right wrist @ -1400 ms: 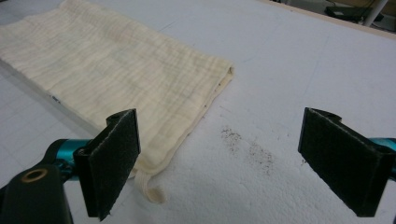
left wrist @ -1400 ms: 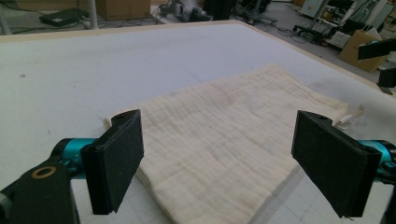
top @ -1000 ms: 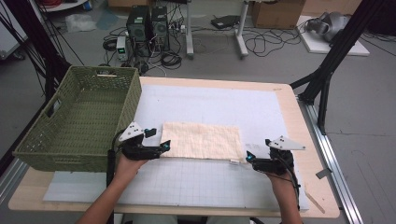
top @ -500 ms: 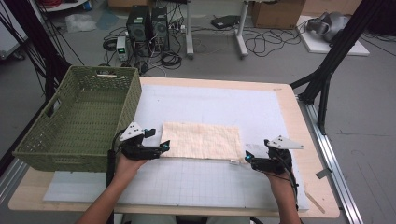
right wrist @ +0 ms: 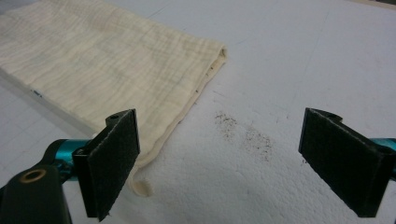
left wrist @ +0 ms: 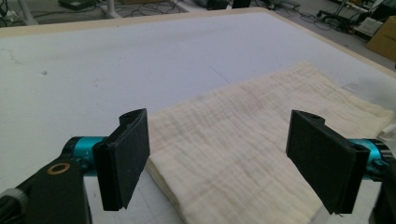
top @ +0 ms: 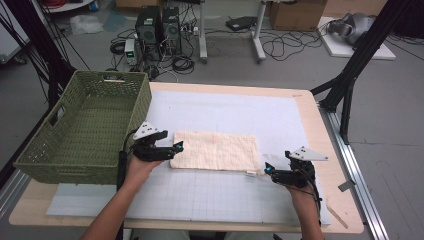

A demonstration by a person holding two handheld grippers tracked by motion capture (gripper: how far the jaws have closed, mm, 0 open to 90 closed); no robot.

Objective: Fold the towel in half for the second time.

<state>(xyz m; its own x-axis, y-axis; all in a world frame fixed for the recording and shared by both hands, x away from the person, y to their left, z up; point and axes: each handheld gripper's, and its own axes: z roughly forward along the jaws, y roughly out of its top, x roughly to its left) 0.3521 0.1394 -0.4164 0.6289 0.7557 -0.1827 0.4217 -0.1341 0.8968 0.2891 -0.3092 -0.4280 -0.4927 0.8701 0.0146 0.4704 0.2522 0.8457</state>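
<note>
Folded cloth [top: 215, 151] is lying flat on the white gridded mat [top: 225, 112] covering the tabletop [top: 330, 165], roughly centre, long edge running left-right. Green woven basket [top: 85, 125] is sitting at the far left, hanging partly off the edge.

Left gripper [top: 176, 147] is sitting at the cloth's left short edge, fingers [left wrist: 123, 158] spread wide and straddling the near-left corner, not pinching anything. Right gripper [top: 268, 170] is sitting just beside the near-right corner, fingers [right wrist: 109, 161] also spread wide, gripping nothing; in the right gripper view the corner is lying next to the one finger, the other over bare mat.

Handling, as I'm reading it: cream crinkled gauze-type weave, several layers stacked, edges showing a soft rolled hem [right wrist: 187, 109]. Light, limp, no stiffness, so it is going to sag and drape the moment it's lifted, and layers may be peeling apart if only the top one gets caught. Not fragile, not slippery; the padded fingers should be biting fine on that texture.

Best hold: pinching all layers at the two near corners or the short edges, both sides together, so it's staying taut between grippers. Fingers need to be getting under the bottom layer against the mat.

Dark speckled smudge [right wrist: 245, 135] on the mat near the right gripper; not in the way.
</note>
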